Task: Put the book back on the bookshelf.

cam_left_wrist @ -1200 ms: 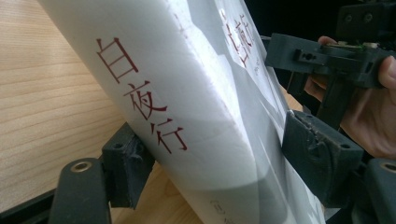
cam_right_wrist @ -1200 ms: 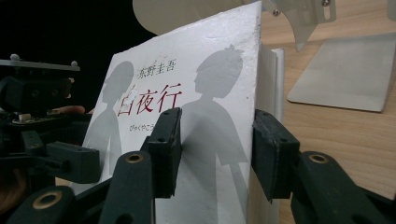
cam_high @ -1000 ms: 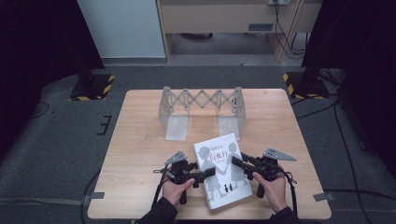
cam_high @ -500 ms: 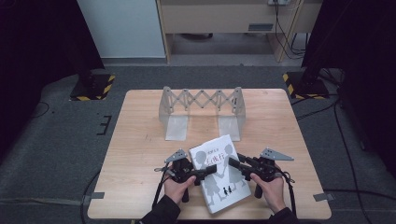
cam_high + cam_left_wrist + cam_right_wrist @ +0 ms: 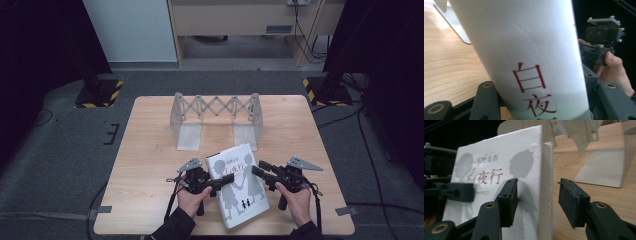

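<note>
White-covered and printed with red characters, the book [image 5: 239,186] sits at the near edge of the wooden table [image 5: 150,150], in front of the folding metal rack [image 5: 216,120]. Your left gripper [image 5: 226,179] has just been closing and now clamps the book's spine side [image 5: 529,62]. Your right gripper [image 5: 537,195] has just been opening; one jaw touches the cover, the other stands clear of the page edge.

Matt white paper-covered book [image 5: 239,190], light wood-grain table [image 5: 150,150], dull grey metal rack [image 5: 215,117], matt black plastic tools.
</note>
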Tool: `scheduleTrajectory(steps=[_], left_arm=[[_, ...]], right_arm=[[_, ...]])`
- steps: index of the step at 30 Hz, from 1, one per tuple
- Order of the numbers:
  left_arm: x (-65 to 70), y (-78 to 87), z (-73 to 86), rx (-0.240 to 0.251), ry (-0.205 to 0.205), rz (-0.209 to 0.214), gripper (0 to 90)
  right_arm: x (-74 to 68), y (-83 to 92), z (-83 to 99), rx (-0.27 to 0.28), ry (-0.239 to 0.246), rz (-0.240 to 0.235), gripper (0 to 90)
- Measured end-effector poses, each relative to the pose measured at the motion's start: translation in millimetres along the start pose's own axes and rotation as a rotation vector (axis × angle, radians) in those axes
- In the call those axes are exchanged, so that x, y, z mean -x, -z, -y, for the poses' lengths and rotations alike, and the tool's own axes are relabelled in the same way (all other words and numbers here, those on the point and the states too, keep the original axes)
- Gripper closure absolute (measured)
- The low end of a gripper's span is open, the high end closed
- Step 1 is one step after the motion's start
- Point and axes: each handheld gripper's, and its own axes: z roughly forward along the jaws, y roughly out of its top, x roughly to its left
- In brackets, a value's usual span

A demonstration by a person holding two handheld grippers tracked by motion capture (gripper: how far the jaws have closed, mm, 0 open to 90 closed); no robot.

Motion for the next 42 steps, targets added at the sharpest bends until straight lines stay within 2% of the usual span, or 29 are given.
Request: scheduleTrajectory(steps=[2,3,4,5,9,10,12,13,14,15,16,21,22,24,25,32,34,35,38,42], left_arm=[[1.1,0.6,-3.4,-0.001,-0.001,0.007,47.2],[1.1,1.3,-4.7,0.002,0.003,0.011,47.2],[1.2,3.5,-7.3,0.007,0.007,0.015,48.4],[1.2,3.5,-7.3,0.007,0.007,0.015,49.1],[1.8,9.4,-13.5,0.014,0.009,0.015,50.5],[2.7,11.0,-15.5,0.019,0.004,0.010,50.9],[3.6,13.2,-17.7,0.024,-0.001,0.006,51.6],[3.7,14.0,-18.3,0.030,0.001,0.006,51.6],[3.9,15.5,-19.0,0.031,0.003,0.004,51.9],[3.9,15.5,-19.0,0.031,0.003,0.004,52.0],[4.3,16.0,-19.3,0.031,0.006,0.003,52.1],[8.5,18.3,-23.1,0.029,-0.003,0.000,52.5],[9.4,18.9,-23.9,0.032,-0.003,-0.001,52.6],[11.8,20.9,-26.7,0.034,-0.015,-0.006,52.6],[12.7,22.3,-28.0,0.036,-0.023,-0.008,52.6],[13.7,32.8,-36.1,0.053,-0.042,-0.048,52.4],[13.3,35.4,-38.3,0.055,-0.048,-0.058,52.3],[13.2,36.7,-39.5,0.054,-0.051,-0.063,52.3],[12.3,41.5,-42.6,0.056,-0.061,-0.078,52.3],[10.0,48.0,-46.6,0.062,-0.067,-0.105,52.3]], right_arm=[[5.9,8.2,-2.6,0.018,0.005,0.037,46.1],[5.9,8.2,-2.6,0.018,0.005,0.037,46.1],[9.5,13.0,-3.8,0.025,0.017,0.070,44.0],[9.5,13.0,-3.8,0.025,0.017,0.070,44.0],[19.9,18.7,-2.6,0.008,0.027,0.149,37.6],[22.5,19.5,-1.9,-0.002,0.033,0.171,36.0],[28.0,20.8,0.0,-0.054,0.065,0.230,31.9],[28.0,20.8,0.0,-0.054,0.065,0.230,31.9],[31.0,20.8,0.8,-0.086,0.084,0.266,30.7],[31.0,20.8,0.8,-0.086,0.084,0.266,30.7],[35.0,20.6,2.5,-0.121,0.095,0.308,30.6],[40.7,21.3,4.9,-0.164,0.095,0.350,29.3],[43.5,22.6,5.0,-0.190,0.113,0.377,28.3],[44.4,23.1,5.0,-0.193,0.112,0.390,27.3],[47.2,24.3,5.8,-0.215,0.117,0.418,26.5],[55.8,26.7,8.3,-0.267,0.128,0.489,21.7],[60.8,27.2,10.8,-0.321,0.131,0.526,21.5],[60.8,27.2,10.8,-0.321,0.131,0.526,21.5],[65.2,27.5,13.5,-0.369,0.119,0.553,21.1],[68.5,28.1,13.7,-0.380,0.157,0.590,18.6]])
